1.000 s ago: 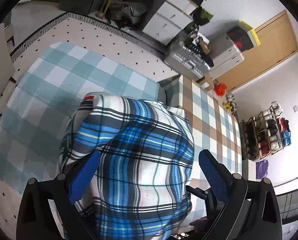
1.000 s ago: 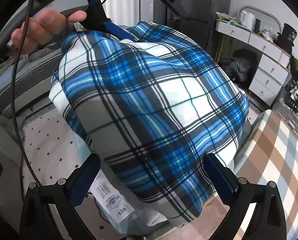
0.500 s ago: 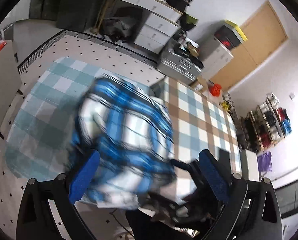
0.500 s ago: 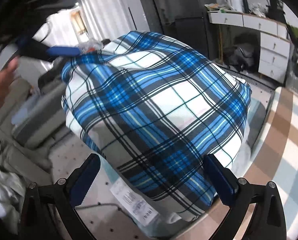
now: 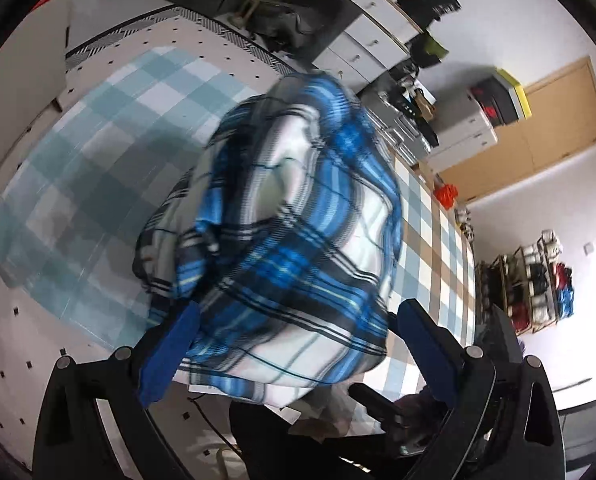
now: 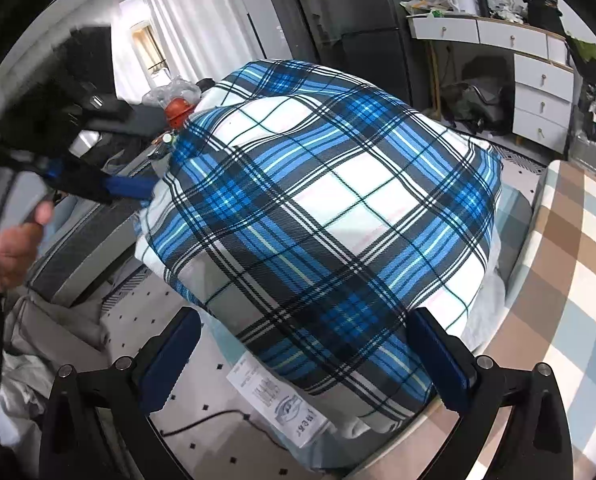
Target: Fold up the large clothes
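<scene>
Item: blue plaid garment [image 6: 330, 216], bundled, filling the centre of my right view; its long axis runs from upper left to lower right of the frame, white care label [image 6: 286, 404] hanging at the lower edge. In my left view the same garment [image 5: 298, 240] is motion-blurred, centre frame, over the teal checked cloth [image 5: 98, 152] at left.

Right claw [image 6: 304, 356]: fingers set wide, cloth lying between them; contact cannot be made out.

Left claw [image 5: 294, 352]: likewise wide, cloth draped between; grip cannot be made out.

My hand [image 6: 12, 248], left edge of the right view, partly cut off and blurred.
</scene>
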A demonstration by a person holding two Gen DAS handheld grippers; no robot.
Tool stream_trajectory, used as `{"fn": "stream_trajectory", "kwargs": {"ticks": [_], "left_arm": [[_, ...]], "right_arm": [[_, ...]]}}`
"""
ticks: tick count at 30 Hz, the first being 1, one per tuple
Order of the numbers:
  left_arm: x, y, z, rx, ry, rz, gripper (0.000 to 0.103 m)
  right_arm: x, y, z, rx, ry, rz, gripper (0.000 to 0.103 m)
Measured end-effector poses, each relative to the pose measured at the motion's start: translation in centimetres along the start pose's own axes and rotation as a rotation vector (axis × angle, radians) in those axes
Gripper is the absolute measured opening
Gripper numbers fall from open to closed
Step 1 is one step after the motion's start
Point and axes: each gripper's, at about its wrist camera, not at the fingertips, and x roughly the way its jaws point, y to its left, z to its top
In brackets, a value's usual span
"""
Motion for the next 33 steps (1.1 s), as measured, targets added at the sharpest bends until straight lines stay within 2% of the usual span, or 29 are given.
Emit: {"fn": "stream_trajectory", "kwargs": {"ticks": [2, 7, 12, 14, 15, 20, 22, 25, 28, 30, 31, 32, 33], "left_arm": [[-0.5, 0.2, -0.3, -0.008, -0.031, 0.019, 0.097], [-2.4, -1.1, -1.7, 0.015, -0.073, 0.007, 0.097], [-6.2, -2.4, -3.8, 0.051, -0.200, 0.012, 0.097], [-7.7, -4.0, -5.0, 0.115, -0.263, 0.056, 0.097], [-8.4, -5.1, -5.7, 0.150, -0.305, 0.103, 0.097], [-10.3, -11.0, -11.6, 0.373, -0.557, 0.257, 0.097], [-10.0, -12.4, -14.1, 0.394, -0.640, 0.299, 0.097], [-8.9, -13.3, -16.8, 0.378, -0.710, 0.336, 0.097], [-7.5, -13.4, -18.1, 0.353, -0.728, 0.369, 0.097], [-6.3, -13.5, -18.5, 0.330, -0.694, 0.334, 0.097], [-5.7, -13.8, -19.0, 0.329, -0.670, 0.302, 0.097], [-5.7, -14.1, -19.5, 0.331, -0.674, 0.304, 0.097], [-5.4, -14.6, -20.0, 0.348, -0.694, 0.337, 0.097]], "right_arm": [[-0.1, 0.0, -0.2, -0.012, 0.006, -0.004, 0.103], [-1.4, -0.1, -0.2, -0.026, -0.016, -0.002, 0.103], [-4.9, -0.2, 0.3, -0.007, -0.068, 0.021, 0.103], [-7.6, -0.2, 0.0, 0.002, -0.113, 0.041, 0.103], [-9.2, -0.3, -0.2, 0.016, -0.144, 0.049, 0.103], [-16.2, -0.4, -2.0, 0.115, -0.297, 0.039, 0.103], [-18.2, 0.3, -3.0, 0.115, -0.339, 0.016, 0.103], [-20.0, 1.6, -4.6, 0.074, -0.398, -0.052, 0.103], [-21.2, 3.0, -6.3, -0.002, -0.455, -0.141, 0.103], [-21.3, 3.7, -7.7, -0.050, -0.497, -0.223, 0.103], [-21.2, 3.9, -8.1, -0.072, -0.499, -0.240, 0.103], [-20.9, 4.0, -8.5, -0.088, -0.484, -0.249, 0.103], [-20.6, 4.0, -8.8, -0.089, -0.466, -0.245, 0.103]]}}
